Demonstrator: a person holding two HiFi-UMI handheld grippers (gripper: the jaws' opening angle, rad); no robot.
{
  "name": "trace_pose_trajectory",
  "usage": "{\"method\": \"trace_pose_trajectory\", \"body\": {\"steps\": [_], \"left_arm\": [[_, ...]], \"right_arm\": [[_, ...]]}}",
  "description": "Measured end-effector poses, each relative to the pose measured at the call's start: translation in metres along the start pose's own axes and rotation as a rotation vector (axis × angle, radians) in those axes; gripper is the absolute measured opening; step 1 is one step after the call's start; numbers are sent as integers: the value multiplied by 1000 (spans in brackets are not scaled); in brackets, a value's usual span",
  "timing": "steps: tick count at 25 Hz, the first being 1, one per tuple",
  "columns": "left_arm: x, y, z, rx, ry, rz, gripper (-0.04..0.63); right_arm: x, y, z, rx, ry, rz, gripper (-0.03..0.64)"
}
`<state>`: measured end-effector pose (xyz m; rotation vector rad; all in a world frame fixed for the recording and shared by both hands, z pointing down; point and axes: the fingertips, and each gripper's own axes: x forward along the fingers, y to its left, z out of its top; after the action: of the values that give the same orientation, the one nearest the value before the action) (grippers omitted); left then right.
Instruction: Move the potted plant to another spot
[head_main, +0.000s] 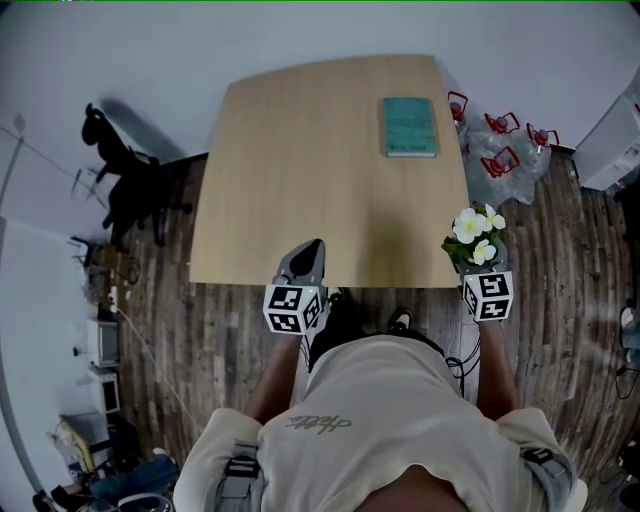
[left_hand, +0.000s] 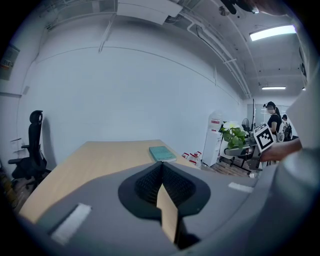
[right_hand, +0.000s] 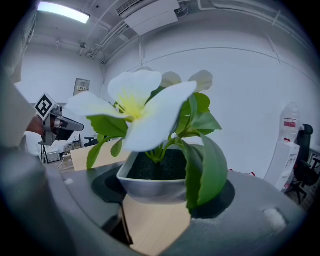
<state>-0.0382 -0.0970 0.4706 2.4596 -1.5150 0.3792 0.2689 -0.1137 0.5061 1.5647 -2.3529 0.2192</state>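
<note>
The potted plant (head_main: 475, 238), with white flowers and green leaves in a small grey pot (right_hand: 148, 186), hangs over the near right corner of the wooden table (head_main: 300, 180). My right gripper (head_main: 478, 262) is shut on the pot, one jaw on each side of it (right_hand: 162, 194). My left gripper (head_main: 308, 255) is over the table's near edge, shut with nothing between its jaws (left_hand: 161, 175). In the left gripper view the plant (left_hand: 233, 135) shows far off to the right.
A teal book (head_main: 409, 126) lies at the table's far right. A black office chair (head_main: 125, 170) stands left of the table. Clear bottles with red handles (head_main: 500, 150) lie on the floor to the right, near a white cabinet (head_main: 610, 140).
</note>
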Motion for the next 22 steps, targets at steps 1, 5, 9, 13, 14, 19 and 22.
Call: {"method": "trace_pose_trajectory", "body": {"steps": [1,5,9,13,14,19,22], "left_arm": [[4,2,0,1,-1,-3,15],[20,15,6,-3,-11,-21,15],[25,42,7,-18,-4,-8,15],[30,73,11,-41,0,-3,15],[31,80,12,-45,1,-4,15],[41,111,15,-51,-2,-30,15],[48,137,19,-56,-10,-38,15]], "right_arm": [[4,-1,0,-1,0,-2,341],[22,-8,0,8,15,-31,341],[40,-6,4,22,27,-47,341],[60,7,18,22,25,-43,341],[67,12,21,22,27,-43,341],[96,39,29,19,45,-37,341],[116,54,41,-1,49,-42,341]]}}
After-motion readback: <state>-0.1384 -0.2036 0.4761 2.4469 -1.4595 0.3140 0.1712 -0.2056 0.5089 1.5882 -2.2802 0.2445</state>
